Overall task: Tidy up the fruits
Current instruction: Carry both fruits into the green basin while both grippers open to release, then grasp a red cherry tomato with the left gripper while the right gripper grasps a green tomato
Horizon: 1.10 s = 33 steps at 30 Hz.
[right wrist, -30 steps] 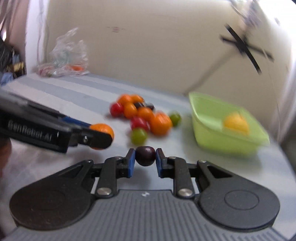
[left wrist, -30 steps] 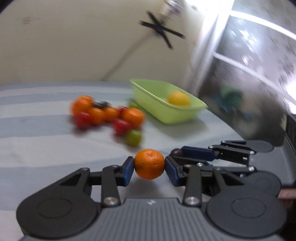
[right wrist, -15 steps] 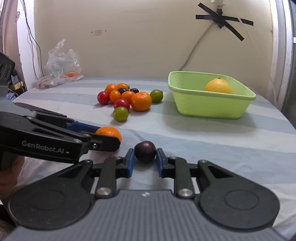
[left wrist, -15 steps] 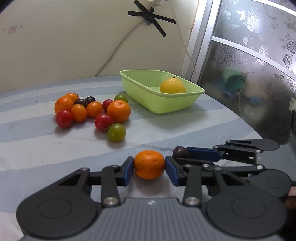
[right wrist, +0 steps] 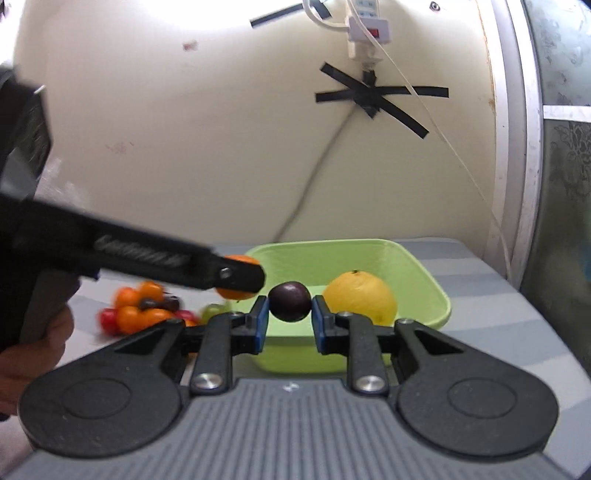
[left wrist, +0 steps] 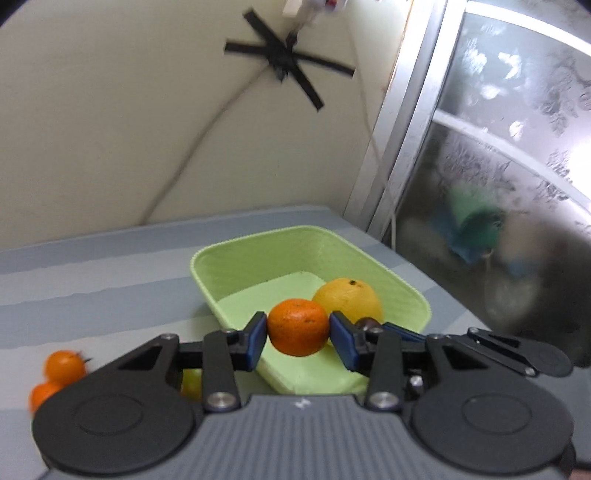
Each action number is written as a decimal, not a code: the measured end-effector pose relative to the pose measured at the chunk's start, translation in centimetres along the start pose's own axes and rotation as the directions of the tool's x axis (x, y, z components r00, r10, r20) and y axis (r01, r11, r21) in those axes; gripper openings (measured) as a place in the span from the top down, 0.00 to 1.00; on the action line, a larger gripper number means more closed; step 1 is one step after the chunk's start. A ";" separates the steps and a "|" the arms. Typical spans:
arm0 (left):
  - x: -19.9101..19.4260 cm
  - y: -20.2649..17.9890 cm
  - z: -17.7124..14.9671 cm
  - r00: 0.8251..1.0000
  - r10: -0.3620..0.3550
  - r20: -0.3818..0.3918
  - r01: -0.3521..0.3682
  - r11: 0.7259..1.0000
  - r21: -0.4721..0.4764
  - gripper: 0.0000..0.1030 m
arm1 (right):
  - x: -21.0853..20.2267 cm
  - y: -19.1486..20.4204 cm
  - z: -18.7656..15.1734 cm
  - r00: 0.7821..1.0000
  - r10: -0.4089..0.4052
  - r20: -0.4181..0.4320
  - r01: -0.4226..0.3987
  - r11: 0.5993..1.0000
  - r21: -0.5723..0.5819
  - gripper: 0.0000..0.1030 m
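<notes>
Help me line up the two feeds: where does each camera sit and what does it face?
Left wrist: behind the left claw, holding a tangerine, facing the green basket.
Right wrist: behind the right claw, holding a dark plum; a hand shows.
Shared: basket, yellow orange, taped wall.

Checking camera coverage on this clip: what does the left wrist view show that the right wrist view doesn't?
Only the left wrist view shows the frosted window and the tangerine unobstructed in the left claw. Only the right wrist view shows the power strip, the fuller fruit pile and the person's left hand. Both show the green basket, its yellow orange, the dark plum in the right claw, and the taped cross.
</notes>
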State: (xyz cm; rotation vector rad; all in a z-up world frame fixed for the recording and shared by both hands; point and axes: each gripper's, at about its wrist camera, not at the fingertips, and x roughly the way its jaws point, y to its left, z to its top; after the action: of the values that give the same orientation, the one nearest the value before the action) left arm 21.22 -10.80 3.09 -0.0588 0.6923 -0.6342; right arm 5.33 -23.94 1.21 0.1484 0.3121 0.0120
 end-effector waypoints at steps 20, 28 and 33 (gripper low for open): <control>-13.4 4.8 -5.4 0.969 0.168 0.183 -0.142 0.979 -0.148 0.55 | -3.6 1.8 -1.5 0.995 0.101 0.024 -0.102 0.994 0.038 0.70; -11.7 6.7 -9.7 0.996 0.085 0.035 -0.072 0.959 -0.273 0.55 | -1.2 6.4 -3.5 0.964 0.219 -0.150 -0.218 0.976 0.025 0.69; -9.4 7.0 -9.0 0.999 0.037 0.010 -0.033 0.959 -0.280 0.51 | 0.0 8.3 -2.9 0.958 0.219 -0.184 -0.228 0.973 -0.028 0.54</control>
State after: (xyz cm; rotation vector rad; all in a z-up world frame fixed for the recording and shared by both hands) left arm 13.81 1.52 -0.27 -0.3128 0.7634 -0.4973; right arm 4.50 -15.29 -0.32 0.1336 0.4739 0.2585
